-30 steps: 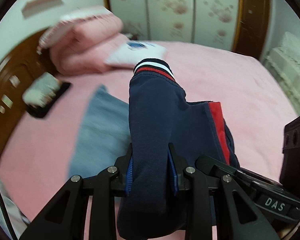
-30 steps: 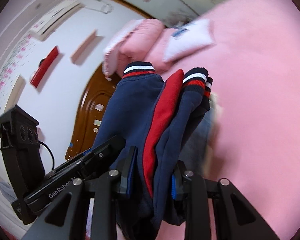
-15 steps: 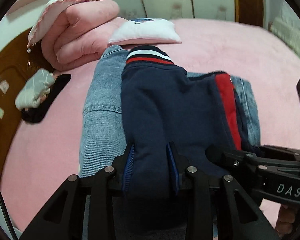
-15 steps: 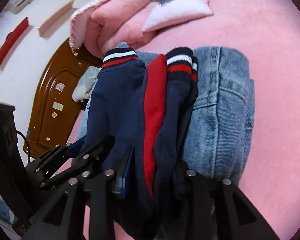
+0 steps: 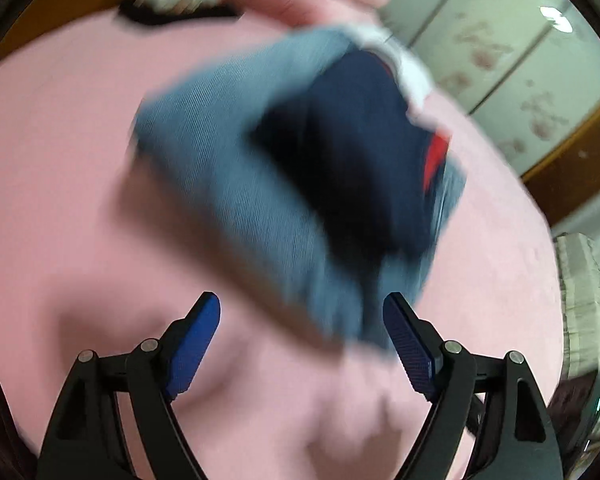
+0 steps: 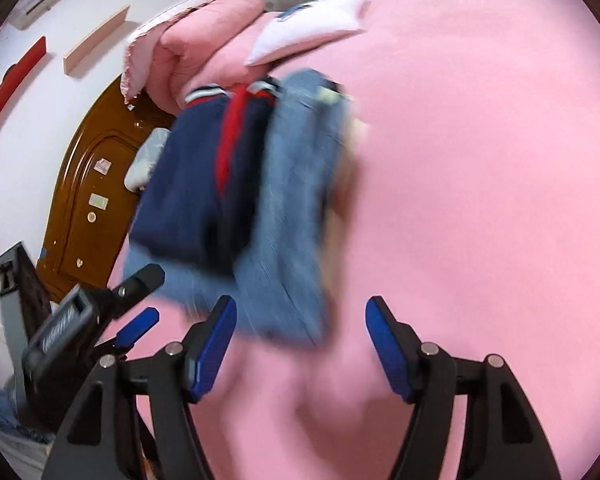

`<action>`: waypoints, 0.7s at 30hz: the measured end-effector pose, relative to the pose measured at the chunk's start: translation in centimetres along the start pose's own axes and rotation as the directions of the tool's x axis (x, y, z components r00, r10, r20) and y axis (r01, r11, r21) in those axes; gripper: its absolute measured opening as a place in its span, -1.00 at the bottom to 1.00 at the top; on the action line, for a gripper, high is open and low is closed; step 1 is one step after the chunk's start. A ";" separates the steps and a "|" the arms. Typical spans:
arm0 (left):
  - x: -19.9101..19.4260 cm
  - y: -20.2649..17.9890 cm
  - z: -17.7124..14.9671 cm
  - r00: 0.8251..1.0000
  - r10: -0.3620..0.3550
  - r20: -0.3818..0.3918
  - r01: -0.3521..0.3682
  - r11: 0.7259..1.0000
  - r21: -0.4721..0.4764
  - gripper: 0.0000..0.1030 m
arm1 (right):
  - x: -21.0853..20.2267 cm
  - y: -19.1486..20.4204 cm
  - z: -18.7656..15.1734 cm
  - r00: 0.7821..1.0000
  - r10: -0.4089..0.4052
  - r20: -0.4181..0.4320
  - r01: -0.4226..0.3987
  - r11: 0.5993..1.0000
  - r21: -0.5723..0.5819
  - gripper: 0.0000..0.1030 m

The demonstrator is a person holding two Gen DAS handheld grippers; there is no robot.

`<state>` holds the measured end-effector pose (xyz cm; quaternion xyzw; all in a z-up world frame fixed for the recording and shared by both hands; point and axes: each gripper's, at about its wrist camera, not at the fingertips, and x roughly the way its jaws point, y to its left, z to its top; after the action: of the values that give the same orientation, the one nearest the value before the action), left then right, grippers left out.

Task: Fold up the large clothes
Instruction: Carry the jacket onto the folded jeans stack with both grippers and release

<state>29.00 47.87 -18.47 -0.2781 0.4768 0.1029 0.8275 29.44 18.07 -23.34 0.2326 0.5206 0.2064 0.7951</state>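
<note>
The folded navy garment (image 5: 360, 152) with red panel and striped cuffs lies on top of folded blue jeans (image 5: 236, 192) on the pink bed (image 5: 60, 200). My left gripper (image 5: 300, 300) sits just short of the jeans' near edge, its jaws opening, with nothing pressed between the blue pads (image 5: 196, 344). In the right wrist view the navy garment (image 6: 188, 184) and the jeans (image 6: 296, 220) form one blurred stack. My right gripper (image 6: 300, 302) is also opening just before the stack, holding nothing. The left gripper (image 6: 144, 300) shows at its lower left, open.
A folded pink quilt (image 6: 204, 44) and a white pillow (image 6: 312, 28) lie at the head of the bed. The brown wooden headboard (image 6: 88, 184) stands to the left, with a small grey-white bundle (image 6: 146, 156) by it. Wardrobe doors (image 5: 512, 60) stand beyond the bed.
Both grippers have let go of the navy garment, which now rests on the jeans. Both have opened wide and drawn back from the stack; the left one has rolled.
</note>
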 end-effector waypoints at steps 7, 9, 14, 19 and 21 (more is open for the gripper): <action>-1.9 -5.5 -16.7 0.891 0.286 -0.354 -0.222 0.952 0.210 0.51 | -15.8 -9.5 -12.6 0.958 -0.250 -0.137 0.258 0.965 0.044 0.51; -4.3 -7.5 -21.2 0.880 0.273 -0.389 -0.184 0.950 0.251 0.51 | -21.1 -11.2 -15.5 0.943 -0.300 -0.143 0.306 0.952 0.019 0.63; -10.5 -13.2 -28.2 0.897 0.250 -0.364 -0.120 0.932 0.343 0.52 | -32.6 -15.3 -20.2 0.896 -0.424 -0.131 0.419 0.905 -0.066 0.72; -15.6 -20.1 -32.7 0.913 0.214 -0.348 -0.029 0.884 0.467 0.52 | -39.1 -16.7 -20.5 0.884 -0.438 -0.162 0.454 0.888 0.078 0.85; -17.2 -21.9 -33.1 0.922 0.207 -0.328 -0.020 0.870 0.493 0.53 | -41.3 -16.1 -19.2 0.892 -0.434 -0.124 0.447 0.888 0.111 0.85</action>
<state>5.29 12.97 -8.90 -0.0495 0.6503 -0.0236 0.7577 -2.25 -15.52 -9.29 0.1519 0.6101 -0.0046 0.7776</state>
